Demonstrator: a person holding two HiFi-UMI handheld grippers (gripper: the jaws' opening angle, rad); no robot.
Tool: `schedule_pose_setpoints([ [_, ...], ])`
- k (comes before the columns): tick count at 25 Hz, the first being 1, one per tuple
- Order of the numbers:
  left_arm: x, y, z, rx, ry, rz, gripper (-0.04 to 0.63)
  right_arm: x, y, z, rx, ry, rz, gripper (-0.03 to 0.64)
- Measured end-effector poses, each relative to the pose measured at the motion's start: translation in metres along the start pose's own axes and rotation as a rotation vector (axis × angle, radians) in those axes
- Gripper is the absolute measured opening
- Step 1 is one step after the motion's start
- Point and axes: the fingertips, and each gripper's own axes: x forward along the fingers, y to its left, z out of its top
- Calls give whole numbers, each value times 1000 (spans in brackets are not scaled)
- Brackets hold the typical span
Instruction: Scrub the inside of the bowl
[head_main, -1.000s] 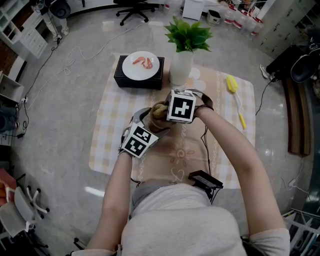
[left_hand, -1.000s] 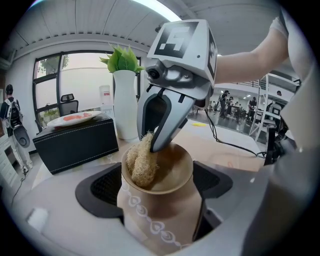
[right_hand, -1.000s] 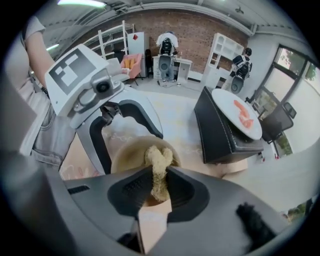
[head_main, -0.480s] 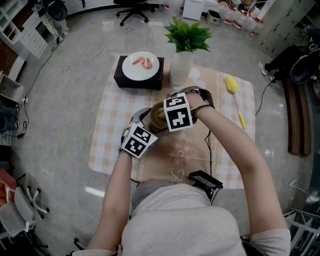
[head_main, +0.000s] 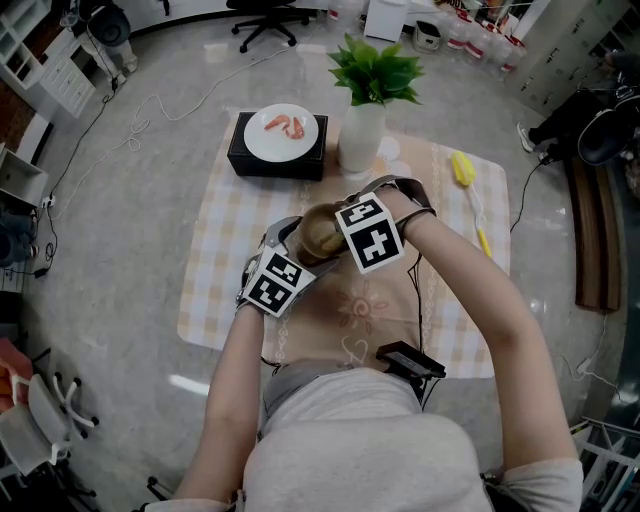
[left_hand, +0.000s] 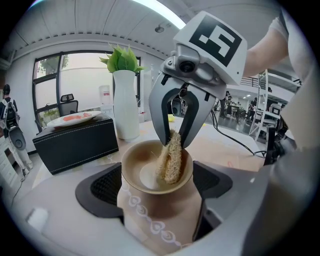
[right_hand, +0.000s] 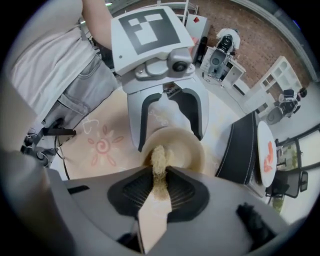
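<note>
A tan bowl (head_main: 316, 232) is held over the checked cloth, with my left gripper (head_main: 303, 243) shut on it. In the left gripper view the wide dark pads (left_hand: 107, 187) press on either side of the bowl (left_hand: 142, 175). My right gripper (head_main: 332, 236) reaches in from the right, shut on a rough beige loofah scrubber (left_hand: 171, 159). The scrubber leans against the bowl's inner wall. In the right gripper view the scrubber (right_hand: 159, 167) sticks out between the shut jaws into the bowl (right_hand: 184, 147).
A white vase with a green plant (head_main: 362, 130) stands just behind the bowl. A white plate of shrimp on a black box (head_main: 282, 133) sits at the back left. A yellow brush (head_main: 468, 182) lies on the cloth (head_main: 225, 270) at the right. A black device (head_main: 410, 360) rests at the front edge.
My right gripper has swung right and toward the person, its marker cube tilting, and the scrubber has slid across the bowl's inside. The left gripper and bowl have stayed put.
</note>
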Motion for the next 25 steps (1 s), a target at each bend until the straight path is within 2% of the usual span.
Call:
schedule_pose_setpoints([
  [3, 0, 0, 0, 0, 1, 0, 456, 0, -2, 2, 44, -56, -43, 86],
  [9, -2, 0, 2, 2, 6, -1, 456, 2, -16, 2, 286, -189, -107, 86],
  [14, -2, 0, 3, 3, 6, 2, 456, 0, -34, -6, 460, -234, -195, 86],
  [21, 0, 0, -1, -5, 9, 1, 457, -10, -44, -15, 576, -259, -275, 86],
  [25, -1, 1, 3, -3, -2, 4, 460, -24, -42, -21, 677, -315, -299, 86],
])
